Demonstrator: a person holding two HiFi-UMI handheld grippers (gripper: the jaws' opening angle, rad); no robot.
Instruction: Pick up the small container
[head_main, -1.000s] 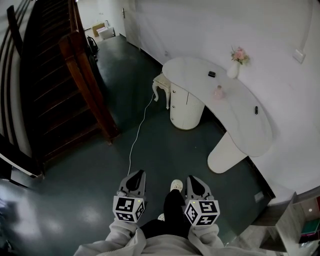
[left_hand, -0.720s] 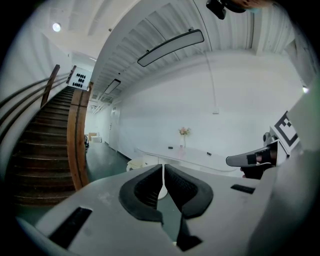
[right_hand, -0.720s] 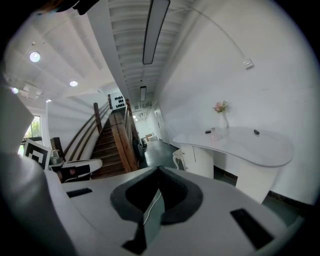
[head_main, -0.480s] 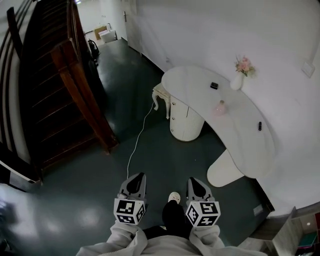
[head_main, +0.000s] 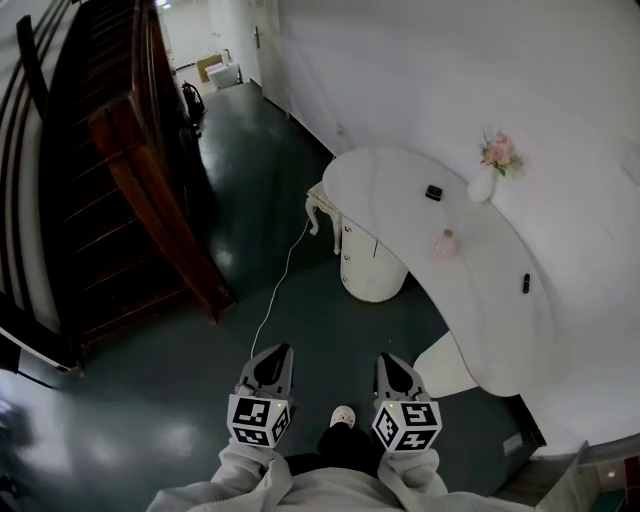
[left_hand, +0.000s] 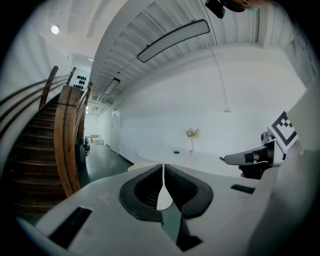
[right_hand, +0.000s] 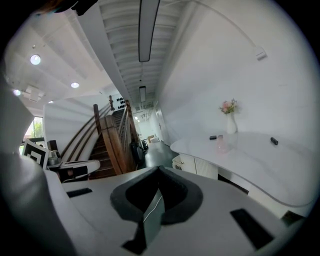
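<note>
The small container (head_main: 445, 241) is a pale pink jar standing on the curved white table (head_main: 400, 185), between a vase of pink flowers (head_main: 483, 185) and the table's near edge. In the right gripper view the small container (right_hand: 220, 142) shows far ahead to the right. My left gripper (head_main: 272, 358) and right gripper (head_main: 393, 365) are held side by side low over the dark floor, well short of the table. Both are shut with nothing between the jaws. The left gripper (left_hand: 163, 167) and the right gripper (right_hand: 159, 170) show their pads meeting at the tips.
A wooden staircase (head_main: 120, 180) fills the left side. A white cable (head_main: 275, 285) runs across the dark floor toward the table's round pedestal (head_main: 372, 265). Two small black objects (head_main: 433, 192) (head_main: 525, 283) lie on the tabletop. A white wall runs behind the table.
The person has walked forward: the table and staircase post sit nearer and lower in the head view. Both grippers travelled along, still shut and side by side.
</note>
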